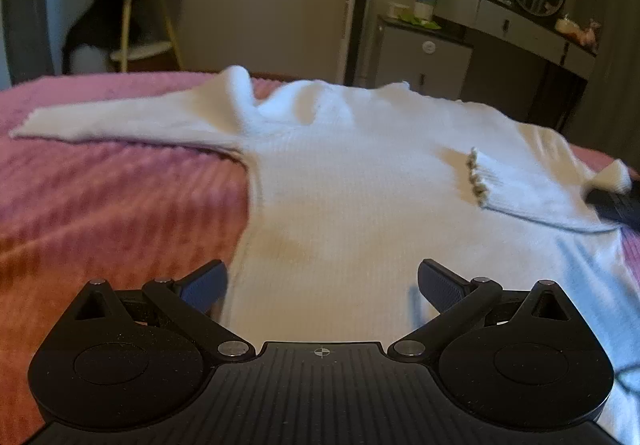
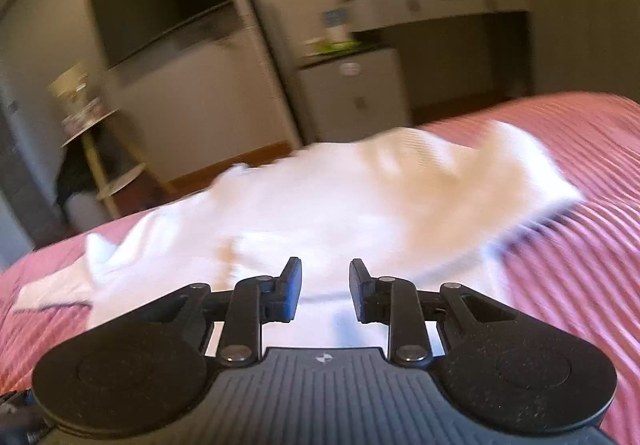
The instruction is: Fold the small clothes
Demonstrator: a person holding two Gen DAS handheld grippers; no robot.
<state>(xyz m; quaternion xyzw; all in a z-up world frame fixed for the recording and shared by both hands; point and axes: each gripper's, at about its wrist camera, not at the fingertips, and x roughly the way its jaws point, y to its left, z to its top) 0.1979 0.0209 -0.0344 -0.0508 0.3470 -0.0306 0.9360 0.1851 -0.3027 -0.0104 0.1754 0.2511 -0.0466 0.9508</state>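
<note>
White sweater [image 1: 360, 181] spread flat on pink bed cover [image 1: 100, 205]; 1 sleeve folded across body, cuff [image 1: 480, 181] on chest, other sleeve [image 1: 120, 121] still extended. Left gripper [image 1: 322, 285] wide open, empty, above hem. Right gripper [image 2: 325, 291] partly open, nothing between pads. Step judged: sleeve folding, half done. Next: pinch extended sleeve's cuff, carry across body.

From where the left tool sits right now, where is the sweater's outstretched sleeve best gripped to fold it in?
Probably at the cuff end of the outstretched sleeve, coming from the left tool side, low over the pink bedspread. The sleeve lies flat and straight away from the white sweater, so its free end lifts easily; the other sleeve's cuff is already folded in.
</note>
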